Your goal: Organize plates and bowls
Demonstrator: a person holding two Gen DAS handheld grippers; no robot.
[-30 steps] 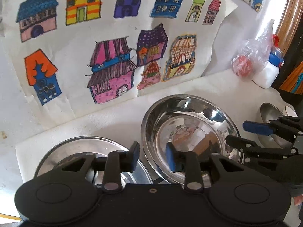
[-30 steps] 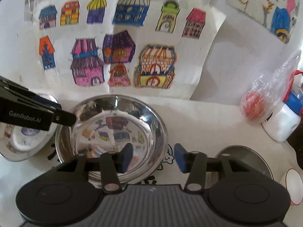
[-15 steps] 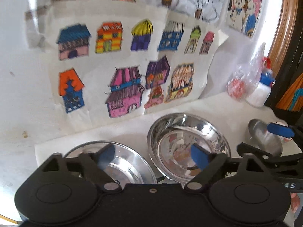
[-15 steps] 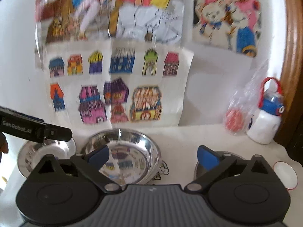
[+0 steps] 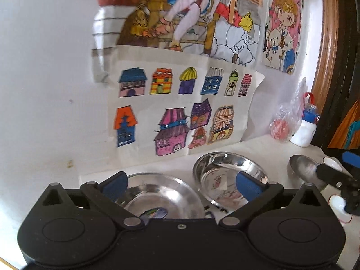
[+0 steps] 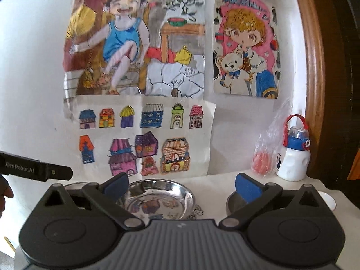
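Both my tools, left tool and right tool, are spread and empty; the left's jaws are opening. The steel bowl sits on the counter beside the plate. I judge I am between steps; next I pick another dish.

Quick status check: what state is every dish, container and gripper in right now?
Left gripper: jaws opening, nothing between them.
Right gripper: open, empty.
Middle steel bowl: upright, empty, on table.
Left steel bowl: upright on table.
Small steel bowl: upright.
Water bottle: standing, capped.
Plastic bag: against the wall.
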